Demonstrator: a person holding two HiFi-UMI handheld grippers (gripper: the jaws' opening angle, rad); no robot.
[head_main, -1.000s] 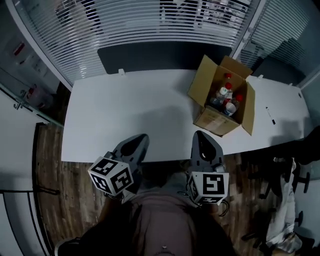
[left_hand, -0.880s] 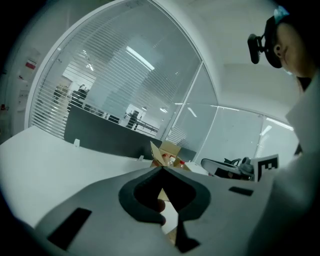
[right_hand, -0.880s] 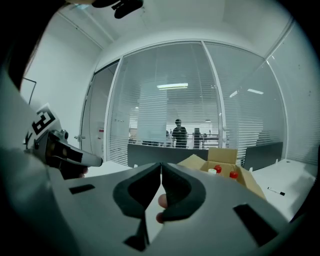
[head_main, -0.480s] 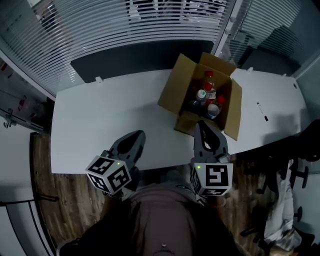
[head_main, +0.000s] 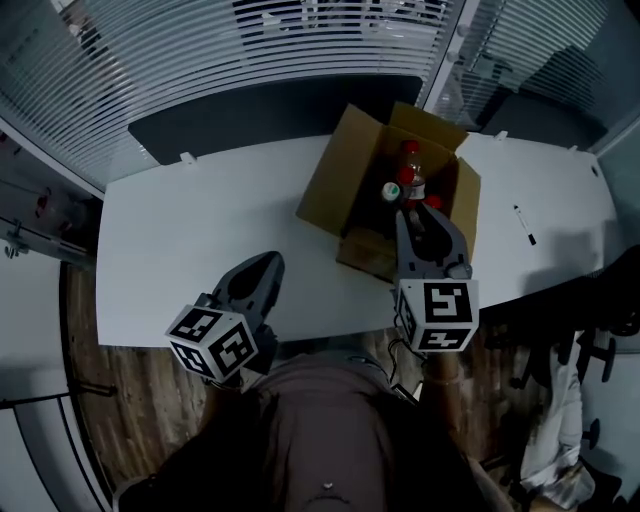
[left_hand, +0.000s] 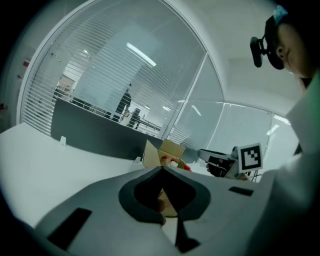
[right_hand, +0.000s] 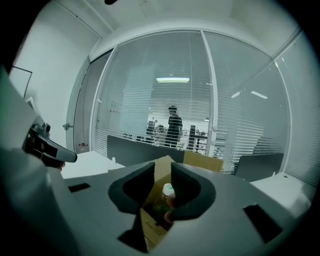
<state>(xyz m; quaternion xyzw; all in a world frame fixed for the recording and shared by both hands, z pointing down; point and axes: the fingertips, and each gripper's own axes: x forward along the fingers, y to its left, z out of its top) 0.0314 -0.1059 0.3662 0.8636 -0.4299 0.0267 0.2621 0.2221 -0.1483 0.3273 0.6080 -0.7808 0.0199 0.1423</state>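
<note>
Brown cardboard box (head_main: 335, 172) stands open on the white desk (head_main: 200, 230), on its right half, flaps spread. Upright inside it are plastic bottles (head_main: 409, 152), most with red caps, and one green-capped bottle (head_main: 390, 190) near the middle. The right tool (head_main: 417, 222) hangs over the box's near edge, jaws released and apart with nothing gripped. In the right gripper view the gap between them frames the box's inside and the green-capped bottle, which sits beyond the jaws and is not touched. The left tool (head_main: 262, 268) is over the desk's near edge, well apart from the box, its jaws clenched tip to tip on nothing. A black pen (head_main: 522, 224) lies on the desk to the right of the box. A dark partition panel (head_main: 270, 115) runs along the desk's far edge, in front of glass walls with blinds (head_main: 200, 45).
</note>
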